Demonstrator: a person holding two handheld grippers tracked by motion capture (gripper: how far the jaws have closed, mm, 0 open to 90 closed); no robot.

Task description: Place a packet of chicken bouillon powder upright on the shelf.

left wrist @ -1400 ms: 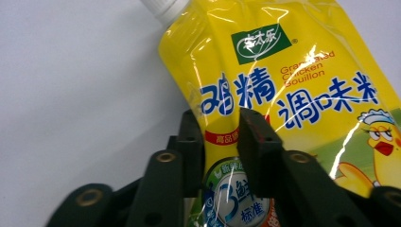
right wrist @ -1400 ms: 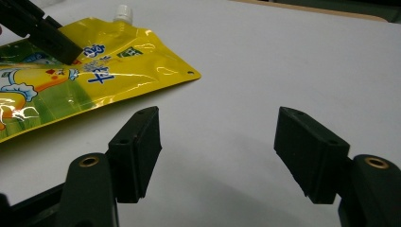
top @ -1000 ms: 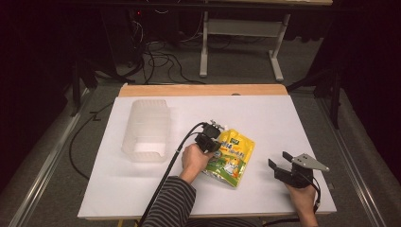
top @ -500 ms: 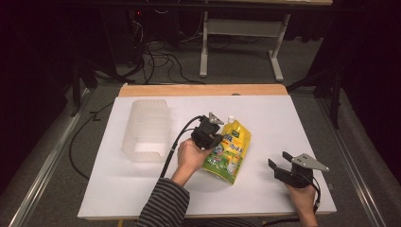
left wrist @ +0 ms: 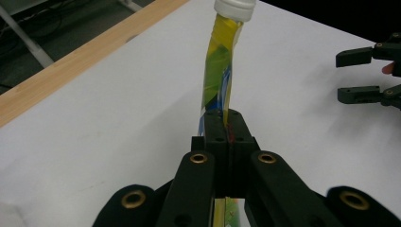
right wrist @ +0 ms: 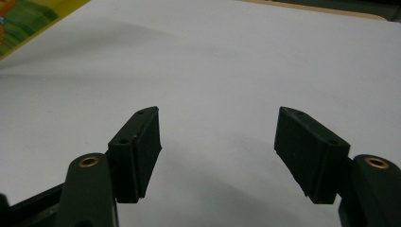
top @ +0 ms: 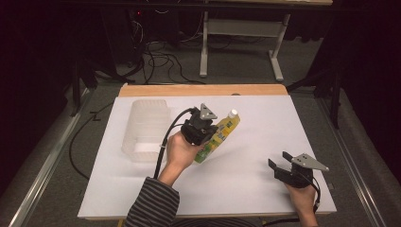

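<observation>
1. Showing yellow and green print, one flat drink pouch (top: 219,136) with a white screw cap (top: 232,113) is tilting above the white table (top: 255,118), cap pointing away.
2. One clear plastic container (top: 144,128) is sitting left of it.
3. The left gripper (left wrist: 222,130) is clamping the pouch's lower edge, hand raised.
4. The right gripper (right wrist: 217,151) is resting near the front right corner, jaws standing wide apart.

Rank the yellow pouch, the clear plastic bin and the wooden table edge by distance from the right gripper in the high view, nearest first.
From the right gripper, open at the table's near right:
1. Yellow pouch, left of it, clamped in the left gripper.
2. Wooden table edge, along the far side.
3. Clear plastic bin, far left.
</observation>
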